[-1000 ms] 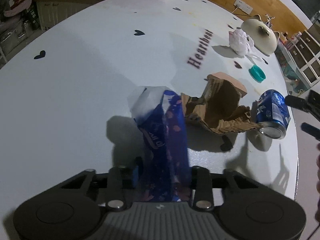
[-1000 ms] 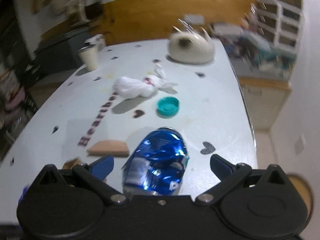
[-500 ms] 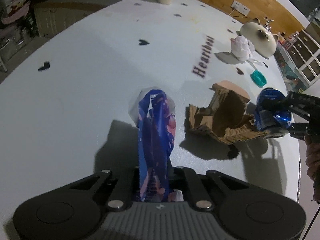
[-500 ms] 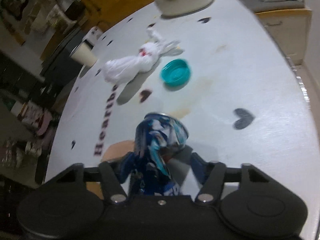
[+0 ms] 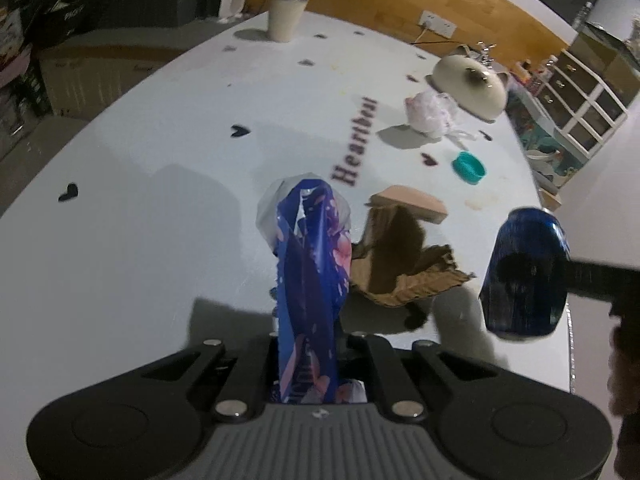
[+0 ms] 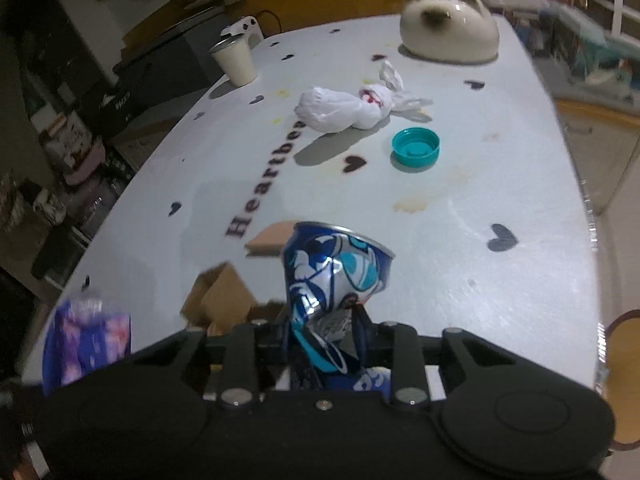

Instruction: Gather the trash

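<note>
The work surface is a white table (image 5: 120, 240) printed with dark hearts and the word "Heartbeat", backed by a wooden wall panel at the far side and a white drawer unit at the far right.

On my left wrist feed, the left gripper (image 5: 310, 344) has its 2 fingers drawn in tight on a blue snack wrapper (image 5: 310, 272) with pink markings; the wrapper stands up between the jaws, lifted off the table. Just right of it lies a torn cardboard piece (image 5: 404, 256), flat on the table. Farther right, a crushed blue soda can (image 5: 524, 272) hangs above the near right table edge.

On my right wrist feed, the right gripper (image 6: 326, 332) is closed hard on that can (image 6: 336, 276), which is dented where the jaws pinch it, with its rim pointing away from the camera.

Items resting on the table beyond:
- 1 teal bottle cap (image 6: 416, 147), open side up, right of centre.
- 1 knotted white plastic bag (image 6: 348, 108), just beyond the cap, to its left.
- 1 cream cat-shaped ceramic dish (image 6: 450, 32), far right.
- 1 cream paper cup (image 6: 236, 60), upright, far left.
</note>
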`<control>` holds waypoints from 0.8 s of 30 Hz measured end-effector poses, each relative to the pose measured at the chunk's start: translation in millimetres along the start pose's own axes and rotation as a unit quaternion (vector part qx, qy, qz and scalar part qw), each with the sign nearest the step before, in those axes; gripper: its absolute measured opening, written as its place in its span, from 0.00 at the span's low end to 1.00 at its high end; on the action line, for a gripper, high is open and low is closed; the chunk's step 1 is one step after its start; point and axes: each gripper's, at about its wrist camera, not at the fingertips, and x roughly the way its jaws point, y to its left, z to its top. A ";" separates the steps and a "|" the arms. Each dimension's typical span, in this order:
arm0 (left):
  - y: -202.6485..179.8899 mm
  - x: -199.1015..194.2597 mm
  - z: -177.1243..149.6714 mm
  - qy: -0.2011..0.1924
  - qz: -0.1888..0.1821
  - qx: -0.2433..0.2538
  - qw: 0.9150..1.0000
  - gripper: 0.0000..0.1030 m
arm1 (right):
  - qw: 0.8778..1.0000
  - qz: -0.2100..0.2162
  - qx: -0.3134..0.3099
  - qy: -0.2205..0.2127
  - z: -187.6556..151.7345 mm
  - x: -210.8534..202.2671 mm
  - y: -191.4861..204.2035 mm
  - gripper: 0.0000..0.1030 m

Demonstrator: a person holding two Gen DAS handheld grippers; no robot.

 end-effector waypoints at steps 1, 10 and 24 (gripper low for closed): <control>-2.3 -2.9 -0.2 -0.002 -0.002 0.004 1.000 0.08 | 1.000 -0.005 -0.004 -0.003 -4.6 -7.0 3.2 0.28; -24.2 -36.4 -9.6 -0.026 -0.009 0.047 0.999 0.08 | 0.999 -0.038 -0.012 -0.030 -42.1 -58.3 18.9 0.27; -55.9 -81.0 -37.9 -0.052 -0.008 0.092 0.994 0.08 | 0.994 -0.077 -0.026 -0.079 -86.8 -131.5 33.6 0.27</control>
